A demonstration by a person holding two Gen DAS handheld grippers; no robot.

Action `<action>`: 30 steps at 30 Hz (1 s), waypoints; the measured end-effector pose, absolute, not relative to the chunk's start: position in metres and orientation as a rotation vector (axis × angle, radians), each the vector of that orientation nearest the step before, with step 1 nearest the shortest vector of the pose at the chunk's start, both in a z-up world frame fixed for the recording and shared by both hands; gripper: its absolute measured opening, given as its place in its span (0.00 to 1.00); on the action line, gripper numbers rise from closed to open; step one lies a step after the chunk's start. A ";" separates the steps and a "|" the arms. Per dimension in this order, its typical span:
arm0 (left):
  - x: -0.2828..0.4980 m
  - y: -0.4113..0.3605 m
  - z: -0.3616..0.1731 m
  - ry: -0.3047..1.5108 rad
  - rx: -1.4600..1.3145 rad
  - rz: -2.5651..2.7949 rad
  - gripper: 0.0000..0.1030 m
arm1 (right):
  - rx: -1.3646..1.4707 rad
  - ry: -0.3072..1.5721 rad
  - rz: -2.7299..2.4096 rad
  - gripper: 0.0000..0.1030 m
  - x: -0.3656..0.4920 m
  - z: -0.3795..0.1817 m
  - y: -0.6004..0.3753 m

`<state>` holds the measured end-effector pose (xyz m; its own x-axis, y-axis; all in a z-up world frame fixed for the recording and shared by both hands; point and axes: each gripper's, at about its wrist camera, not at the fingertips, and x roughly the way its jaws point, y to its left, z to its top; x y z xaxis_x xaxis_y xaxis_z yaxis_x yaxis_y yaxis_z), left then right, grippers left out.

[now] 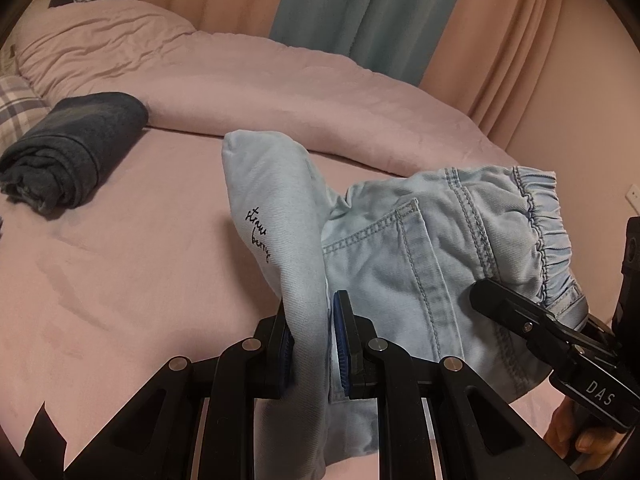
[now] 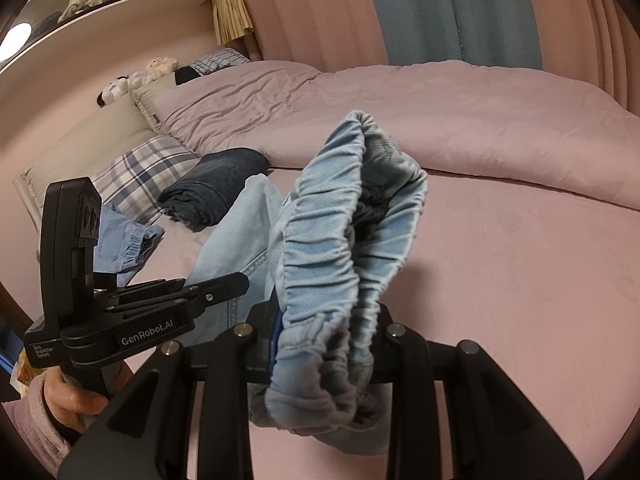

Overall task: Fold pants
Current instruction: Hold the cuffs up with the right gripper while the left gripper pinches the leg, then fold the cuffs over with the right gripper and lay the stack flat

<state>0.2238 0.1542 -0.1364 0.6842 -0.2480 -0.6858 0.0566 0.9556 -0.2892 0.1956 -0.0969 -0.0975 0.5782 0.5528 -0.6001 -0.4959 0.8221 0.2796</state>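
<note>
The pale blue denim pants (image 1: 420, 240) with a gathered elastic waistband hang bunched in mid-air above the pink bed, folded over on themselves. In the left wrist view a leg panel bearing small black script stands up at 12 o'clock, while the back pocket with its double stitching spreads toward 2 o'clock. In the right wrist view the ruched waistband (image 2: 332, 264) loops upward at 12 o'clock.
</note>
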 end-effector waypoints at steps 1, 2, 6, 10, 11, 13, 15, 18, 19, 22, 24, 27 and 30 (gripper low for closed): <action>0.226 0.154 -0.139 0.806 -0.254 -0.172 0.16 | 0.089 0.738 0.608 0.29 0.201 -0.101 -0.096; 0.230 0.153 -0.142 0.814 -0.252 -0.172 0.16 | 0.091 0.743 0.605 0.29 0.204 -0.103 -0.096; 0.240 0.151 -0.153 0.836 -0.252 -0.171 0.16 | 0.096 0.765 0.586 0.29 0.216 -0.114 -0.095; 0.248 0.155 -0.163 0.858 -0.263 -0.158 0.16 | 0.093 0.797 0.567 0.29 0.228 -0.128 -0.094; 0.249 0.158 -0.165 0.863 -0.268 -0.157 0.16 | 0.092 0.804 0.561 0.29 0.230 -0.130 -0.094; 0.250 0.162 -0.167 0.871 -0.265 -0.142 0.16 | 0.102 0.822 0.548 0.29 0.237 -0.137 -0.097; 0.252 0.166 -0.172 0.890 -0.264 -0.120 0.16 | 0.124 0.851 0.530 0.30 0.244 -0.144 -0.101; 0.253 0.172 -0.180 0.912 -0.288 -0.109 0.18 | 0.148 0.914 0.488 0.34 0.253 -0.160 -0.109; 0.253 0.172 -0.181 0.914 -0.286 -0.105 0.20 | 0.160 0.935 0.482 0.35 0.256 -0.165 -0.112; 0.255 0.169 -0.184 0.926 -0.250 -0.065 0.33 | 0.200 0.981 0.468 0.44 0.260 -0.179 -0.118; 0.258 0.171 -0.185 0.932 -0.238 -0.036 0.47 | 0.230 0.994 0.471 0.49 0.260 -0.184 -0.122; 0.251 0.170 -0.179 0.918 -0.220 -0.007 0.52 | 0.255 1.012 0.460 0.59 0.261 -0.187 -0.126; 0.240 0.164 -0.170 0.887 -0.158 0.033 0.52 | 0.259 1.015 0.422 0.65 0.253 -0.180 -0.134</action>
<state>0.2395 0.1643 -0.1698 0.6324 -0.0369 -0.7737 -0.0942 0.9878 -0.1242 0.2535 -0.1344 -0.1797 0.4570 0.4558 -0.7638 -0.2200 0.8900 0.3994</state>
